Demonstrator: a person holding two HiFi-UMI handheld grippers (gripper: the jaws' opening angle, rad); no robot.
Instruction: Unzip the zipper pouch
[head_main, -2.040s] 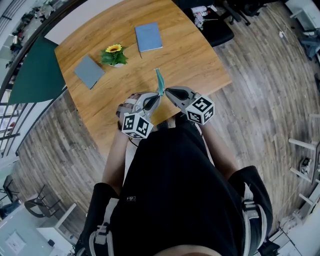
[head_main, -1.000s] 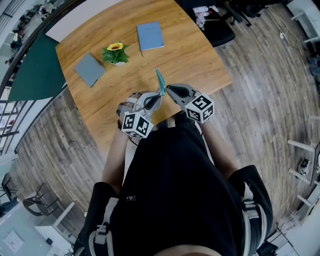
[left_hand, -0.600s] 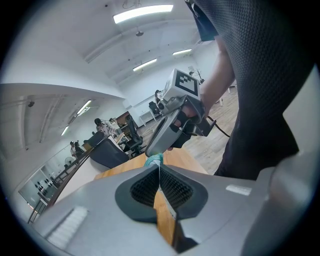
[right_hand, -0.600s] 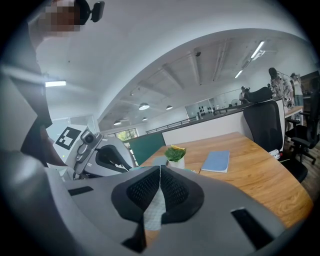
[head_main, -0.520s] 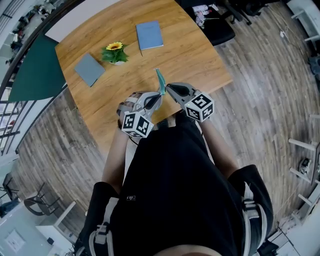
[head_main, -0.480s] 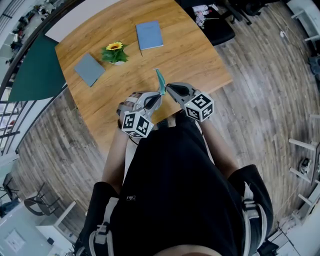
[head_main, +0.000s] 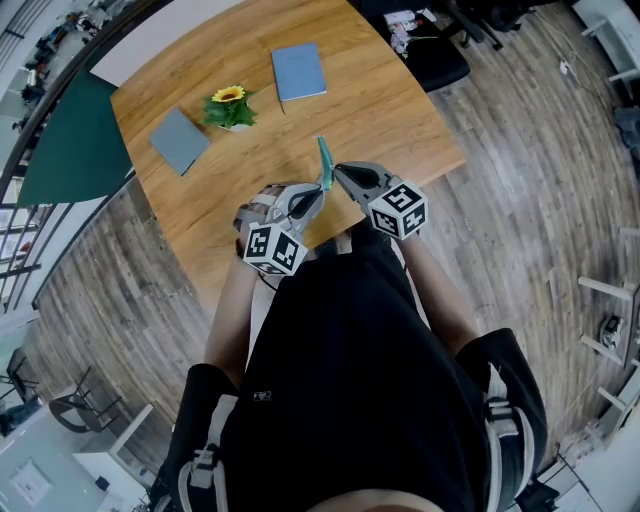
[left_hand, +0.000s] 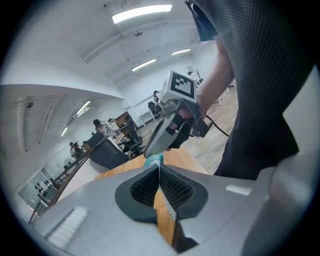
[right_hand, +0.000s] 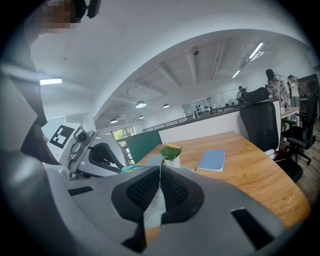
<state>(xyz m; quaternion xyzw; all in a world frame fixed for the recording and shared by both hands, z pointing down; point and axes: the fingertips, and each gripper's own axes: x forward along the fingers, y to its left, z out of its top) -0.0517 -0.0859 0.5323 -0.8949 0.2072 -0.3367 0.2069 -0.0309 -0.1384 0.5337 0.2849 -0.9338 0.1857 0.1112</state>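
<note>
Over a wooden table (head_main: 390, 110) in an open office w/ plank floor (head_main: 540, 180), left gripper (head_main: 317, 192) & right gripper (head_main: 337, 171) each pinch the teal zipper pouch (head_main: 322, 152), jaws closed tight, nr the table's front edge.

Bare wood is lying open on the right side of the table (head_main: 400, 115), giving room to move. On the left, a potted sunflower (head_main: 229, 109) and a grey notebook (head_main: 179, 141) are standing in the way (a blue notebook (head_main: 298, 72) is lying farther back). The teal pouch (head_main: 322, 158) is sticking up in front.
</note>
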